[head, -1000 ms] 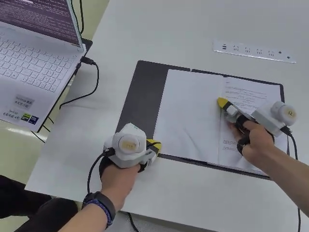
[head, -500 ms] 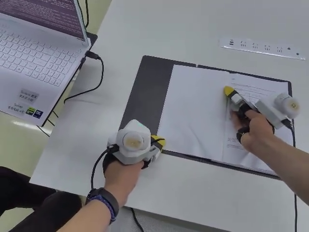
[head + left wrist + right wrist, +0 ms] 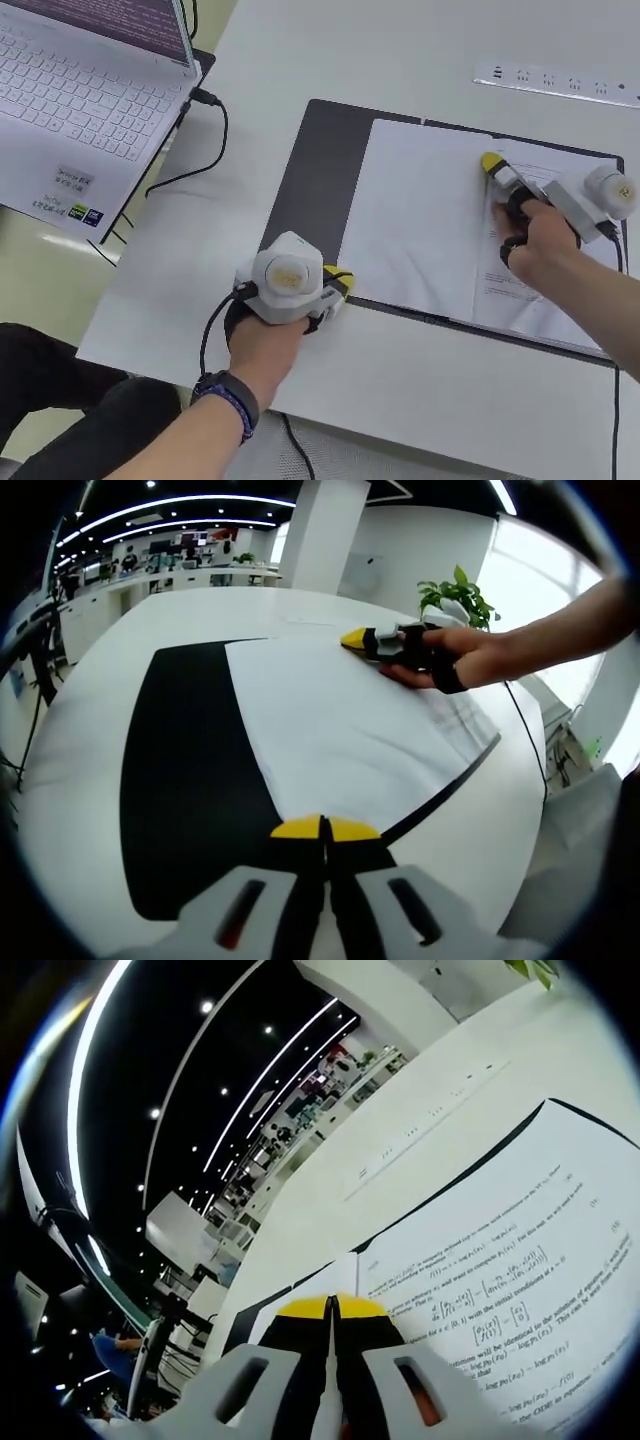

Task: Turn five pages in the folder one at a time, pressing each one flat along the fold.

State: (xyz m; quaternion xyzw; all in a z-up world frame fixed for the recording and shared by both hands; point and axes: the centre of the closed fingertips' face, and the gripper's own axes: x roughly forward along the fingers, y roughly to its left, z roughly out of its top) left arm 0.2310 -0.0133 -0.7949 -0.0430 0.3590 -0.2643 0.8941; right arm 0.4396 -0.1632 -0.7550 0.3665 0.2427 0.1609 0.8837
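Observation:
A black folder (image 3: 315, 180) lies open on the white table, a blank white page (image 3: 420, 220) turned over its left half and a printed page (image 3: 545, 190) on the right. My left gripper (image 3: 338, 283) is shut, its yellow tips resting at the folder's near edge by the blank page's corner (image 3: 325, 828). My right gripper (image 3: 491, 163) is shut too, its yellow tips down on the paper at the fold, near the folder's far edge (image 3: 332, 1306). The left gripper view catches that right gripper (image 3: 355, 638) and the hand holding it across the blank page (image 3: 330, 720).
An open white laptop (image 3: 70, 110) sits at the table's left, with a black cable (image 3: 190, 165) curling toward the folder. A white power strip (image 3: 555, 83) lies beyond the folder. The table's near edge (image 3: 330, 430) runs just behind my left hand.
My right gripper has slid along the fold toward the folder's far edge. The left gripper has stayed at the near edge. The head camera has shifted.

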